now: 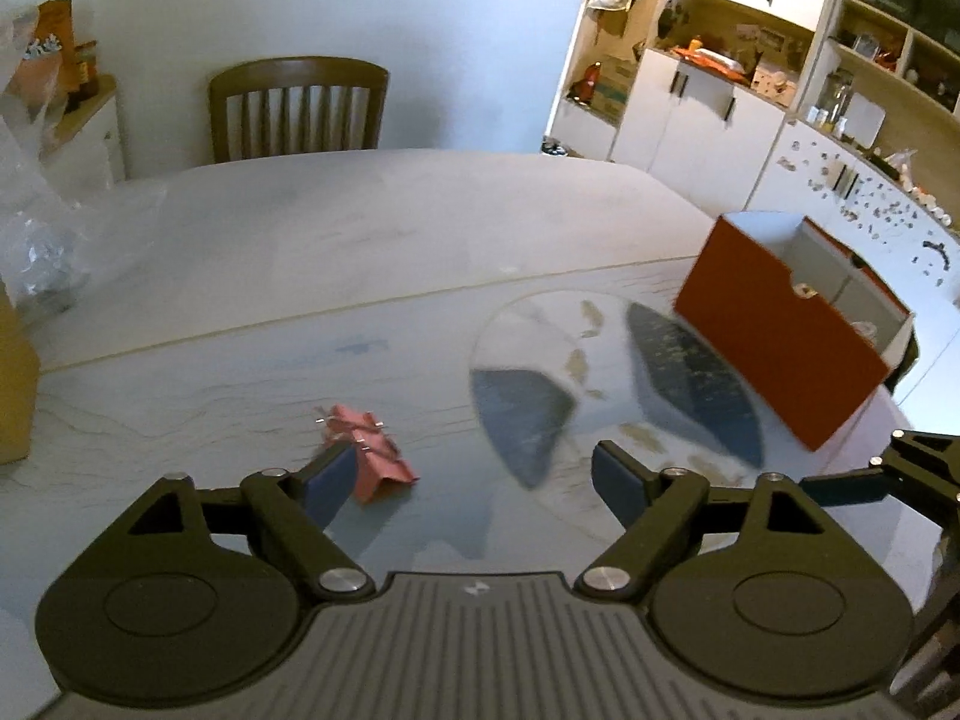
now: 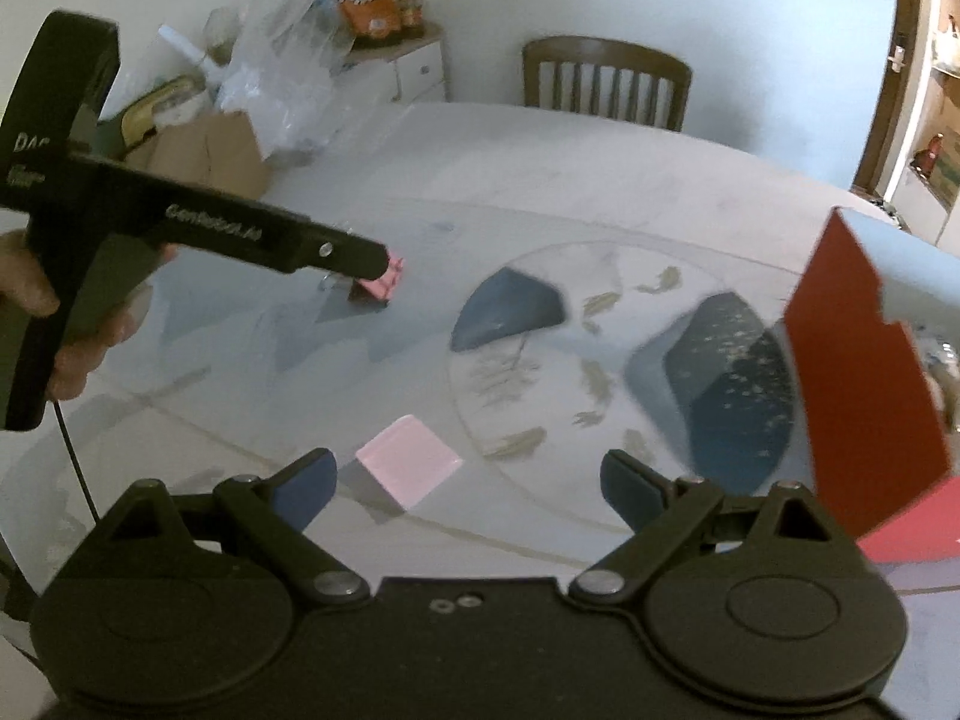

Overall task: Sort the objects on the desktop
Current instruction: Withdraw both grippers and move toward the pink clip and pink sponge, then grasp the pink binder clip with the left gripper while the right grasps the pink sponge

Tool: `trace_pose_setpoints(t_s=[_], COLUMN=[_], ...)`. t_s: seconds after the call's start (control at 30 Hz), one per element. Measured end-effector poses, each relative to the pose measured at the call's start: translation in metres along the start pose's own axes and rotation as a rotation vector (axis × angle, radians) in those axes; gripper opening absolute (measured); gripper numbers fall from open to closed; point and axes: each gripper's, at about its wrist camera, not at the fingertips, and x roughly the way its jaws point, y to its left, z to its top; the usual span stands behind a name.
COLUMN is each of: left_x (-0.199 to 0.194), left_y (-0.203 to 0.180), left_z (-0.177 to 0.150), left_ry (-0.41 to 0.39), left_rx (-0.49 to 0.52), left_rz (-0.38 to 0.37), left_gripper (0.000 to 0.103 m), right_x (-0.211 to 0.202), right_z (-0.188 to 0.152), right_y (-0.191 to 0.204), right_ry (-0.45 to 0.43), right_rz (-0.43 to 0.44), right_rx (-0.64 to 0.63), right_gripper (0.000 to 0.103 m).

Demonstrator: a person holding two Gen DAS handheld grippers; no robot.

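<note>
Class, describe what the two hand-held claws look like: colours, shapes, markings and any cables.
Both are black. The left claw and right claw each have two jointed arms on round discs, silver pivot pins and blue pads. The left claw's handle bears white lettering, with a thin black cable below.

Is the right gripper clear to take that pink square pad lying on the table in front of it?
Probably yes. The right gripper is open and empty, and the pink square pad lies flat just ahead, nearer its left finger, with nothing on it. The left gripper is off at the crumpled pink item.
</note>
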Motion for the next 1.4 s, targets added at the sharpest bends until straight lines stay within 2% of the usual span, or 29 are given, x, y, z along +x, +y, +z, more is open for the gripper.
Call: trace_pose_setpoints(t_s=[0.2,0.3,0.63,0.9,1.0,1.13,1.4], left_x=[0.015,0.024,0.049,0.068,0.076,0.081,0.068], left_y=[0.013,0.022,0.044,0.040,0.038,0.035,0.021], left_z=[-0.010,-0.011,-0.007,-0.005,-0.005,-0.007,-0.020], left_ry=[-0.006,-0.004,0.023,0.041,0.046,0.051,0.034], left_rx=[0.063,0.086,0.146,0.217,0.233,0.243,0.208], left_rz=[0.039,0.030,0.009,0.011,0.011,0.005,-0.036], left_gripper=[0.092,0.092,0.092,0.092,0.092,0.092,0.092], right_x=[0.023,0.031,0.057,0.066,0.070,0.074,0.065], right_z=[-0.003,-0.004,-0.002,0.003,0.006,0.006,-0.004], right_y=[0.022,0.031,0.034,0.035,0.041,0.043,0.023], right_ry=[0.016,0.029,0.086,0.084,0.076,0.083,0.107], right_rz=[-0.007,-0.021,-0.071,-0.103,-0.124,-0.154,-0.149], right_rx=[-0.024,-0.034,0.063,0.111,0.070,0.027,0.029], right_gripper=[0.094,0.092,0.084,0.081,0.081,0.074,0.064])
